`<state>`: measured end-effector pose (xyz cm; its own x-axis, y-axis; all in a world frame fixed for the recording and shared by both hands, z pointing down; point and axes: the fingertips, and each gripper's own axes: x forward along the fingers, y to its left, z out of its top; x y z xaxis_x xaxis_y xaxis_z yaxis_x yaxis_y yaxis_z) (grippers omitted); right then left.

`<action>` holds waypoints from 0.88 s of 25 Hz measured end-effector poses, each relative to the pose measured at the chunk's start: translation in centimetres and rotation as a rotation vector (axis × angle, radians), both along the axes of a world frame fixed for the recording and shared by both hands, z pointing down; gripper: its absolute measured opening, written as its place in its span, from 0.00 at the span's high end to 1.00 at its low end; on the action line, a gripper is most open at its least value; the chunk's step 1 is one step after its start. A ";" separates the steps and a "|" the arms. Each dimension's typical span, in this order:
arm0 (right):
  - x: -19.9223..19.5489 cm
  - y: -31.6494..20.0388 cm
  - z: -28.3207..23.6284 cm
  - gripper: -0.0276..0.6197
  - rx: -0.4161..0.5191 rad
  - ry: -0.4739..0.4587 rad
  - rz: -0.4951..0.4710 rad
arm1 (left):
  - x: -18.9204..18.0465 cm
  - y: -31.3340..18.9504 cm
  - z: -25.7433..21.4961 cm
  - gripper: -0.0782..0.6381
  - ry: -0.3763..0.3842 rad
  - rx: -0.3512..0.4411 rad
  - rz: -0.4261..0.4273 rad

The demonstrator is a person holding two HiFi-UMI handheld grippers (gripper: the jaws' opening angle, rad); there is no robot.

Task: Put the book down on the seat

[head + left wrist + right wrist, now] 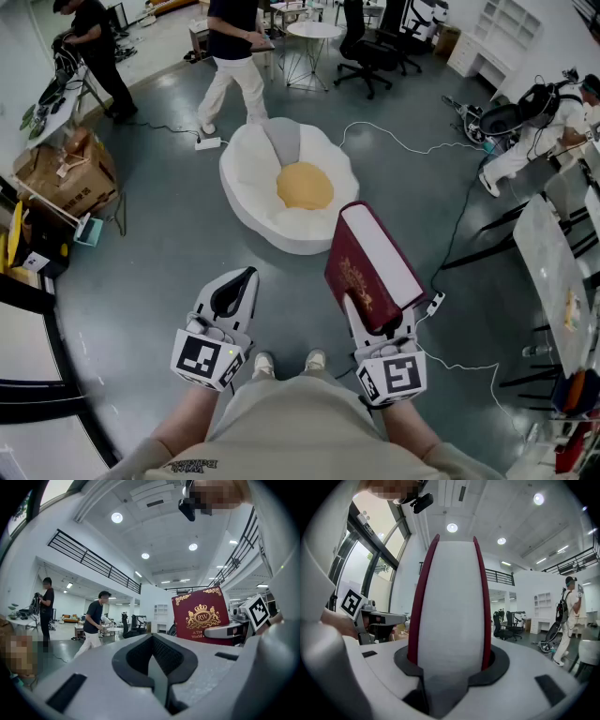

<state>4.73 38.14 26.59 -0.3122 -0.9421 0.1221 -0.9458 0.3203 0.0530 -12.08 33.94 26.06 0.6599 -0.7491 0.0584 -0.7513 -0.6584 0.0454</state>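
The dark red book (pixel 372 258) is up in the air, clamped at its lower end between the jaws of the right hand-held gripper (pixel 373 317) and leaning away from the person, so it is in hand but not yet set down. The white flower-shaped seat (pixel 246 178) with its yellow cushion (pixel 305 186) lies on the floor ahead, apart from the book; carrying it over and laying it there remains. The left hand-held gripper (pixel 234 292) hangs alongside, jaws together on nothing.
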 end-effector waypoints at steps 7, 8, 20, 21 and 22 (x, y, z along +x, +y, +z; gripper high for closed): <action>0.4 -0.6 0.5 0.63 -0.002 -0.011 0.000 | 0.4 -0.3 0.5 0.89 -0.005 -0.003 0.007; 0.5 -0.6 0.6 0.63 -0.003 -0.014 0.000 | 0.4 -0.4 0.6 0.89 -0.007 -0.004 0.008; 1.7 -1.3 1.1 0.63 -0.027 -0.027 -0.009 | 1.7 -0.9 1.2 0.89 -0.022 -0.029 0.012; 2.0 -1.3 1.2 0.63 -0.030 -0.028 -0.011 | 2.0 -0.9 1.3 0.89 -0.025 -0.030 0.012; 2.3 -1.4 1.4 0.63 -0.032 -0.029 -0.013 | 2.3 -0.9 1.4 0.89 -0.027 -0.031 0.011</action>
